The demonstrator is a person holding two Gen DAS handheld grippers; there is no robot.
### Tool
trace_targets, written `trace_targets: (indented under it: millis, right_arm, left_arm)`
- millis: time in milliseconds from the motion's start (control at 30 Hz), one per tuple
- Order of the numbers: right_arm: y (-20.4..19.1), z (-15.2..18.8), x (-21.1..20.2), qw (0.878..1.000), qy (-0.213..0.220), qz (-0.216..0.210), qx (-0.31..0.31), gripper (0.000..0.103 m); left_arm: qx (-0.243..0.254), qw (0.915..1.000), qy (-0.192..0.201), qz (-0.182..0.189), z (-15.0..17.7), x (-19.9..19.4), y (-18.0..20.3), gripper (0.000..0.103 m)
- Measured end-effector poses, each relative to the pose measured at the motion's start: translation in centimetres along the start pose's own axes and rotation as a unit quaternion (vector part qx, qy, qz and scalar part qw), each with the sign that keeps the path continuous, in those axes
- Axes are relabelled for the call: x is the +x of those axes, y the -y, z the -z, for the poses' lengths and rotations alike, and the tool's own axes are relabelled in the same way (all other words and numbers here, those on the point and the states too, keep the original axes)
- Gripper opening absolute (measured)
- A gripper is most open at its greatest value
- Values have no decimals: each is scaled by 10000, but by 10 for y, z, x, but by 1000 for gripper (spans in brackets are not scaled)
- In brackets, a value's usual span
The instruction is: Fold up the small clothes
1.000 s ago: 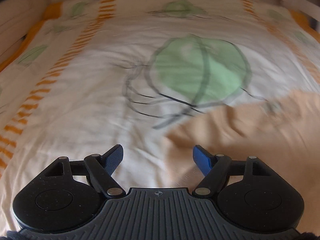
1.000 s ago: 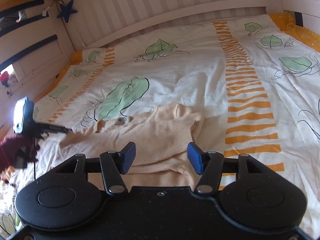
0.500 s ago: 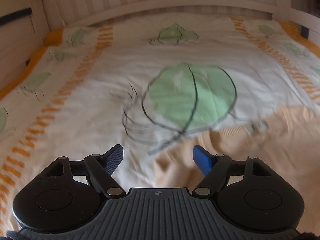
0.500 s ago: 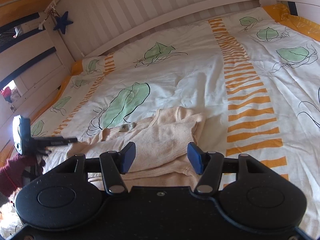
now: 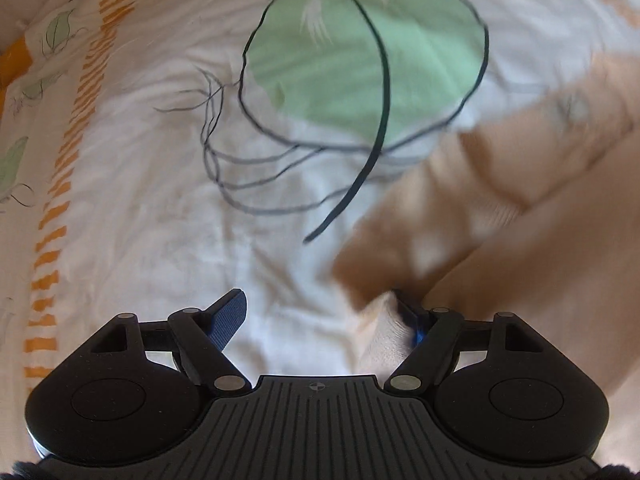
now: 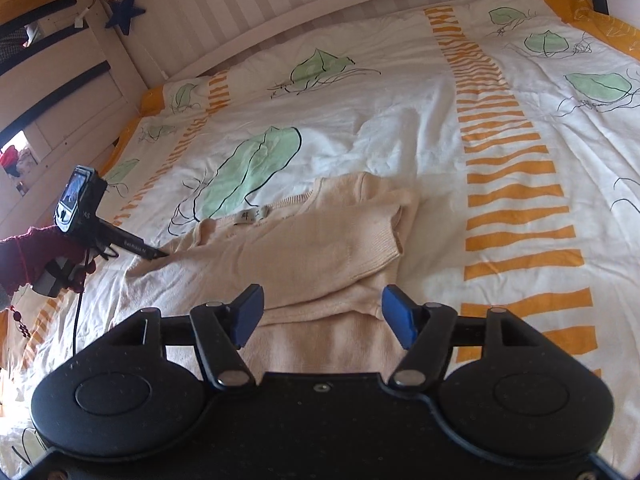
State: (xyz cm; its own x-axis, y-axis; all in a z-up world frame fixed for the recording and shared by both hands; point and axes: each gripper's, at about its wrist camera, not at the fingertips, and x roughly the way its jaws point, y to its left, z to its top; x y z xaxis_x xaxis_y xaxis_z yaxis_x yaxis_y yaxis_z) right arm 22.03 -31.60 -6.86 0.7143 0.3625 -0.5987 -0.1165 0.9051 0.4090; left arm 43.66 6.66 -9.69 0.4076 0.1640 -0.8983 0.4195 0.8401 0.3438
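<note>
A peach knitted sweater (image 6: 312, 248) lies partly folded on the leaf-print duvet (image 6: 400, 128), its neck label facing the headboard. My right gripper (image 6: 322, 316) hovers over its near hem. Its jaws are opening and nothing is pinched between them. In the left wrist view the sweater (image 5: 500, 240) is blurred at the right. My left gripper (image 5: 320, 320) points down at its edge and is open. A fold of cloth lies against the right finger and hides its pad. The right wrist view shows the left gripper (image 6: 158, 255) touching the sweater's left side.
A white slatted headboard (image 6: 320, 4) and side rail (image 6: 92, 92) close the bed off at the back and left, with a blue star (image 6: 124, 12) hanging there. Orange striped bands (image 6: 512, 184) run down the duvet. A hand in a dark red sleeve (image 6: 32, 256) holds the left gripper.
The left gripper has tipped downward and come in close to the sweater's edge, so cloth now lies at its right finger. The right gripper's jaws have spread wider; it has hardly moved.
</note>
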Motion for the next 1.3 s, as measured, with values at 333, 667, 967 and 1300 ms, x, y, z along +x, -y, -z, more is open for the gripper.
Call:
trace_targets:
  millis: [333,667,967,1300]
  right_arm:
    - [-7,3,1,10000,-24,-3,-87,76]
    - [-11,5,4,9998,-107,-21,-173,76]
    - [-12,7,8,9996,-179,-3,-202,76]
    - [-11,8,9,9996,-221,25,-183,76]
  left_arm:
    - [-780,9859,2,-1482,31,3,-54,76]
    - [-2794,9456,1480,762,90,-47,-37,76]
    - [-2976,9337,1228,1568,78,-11,-17,54]
    - [-2108,9653,1461,488,77,-10,-7,10]
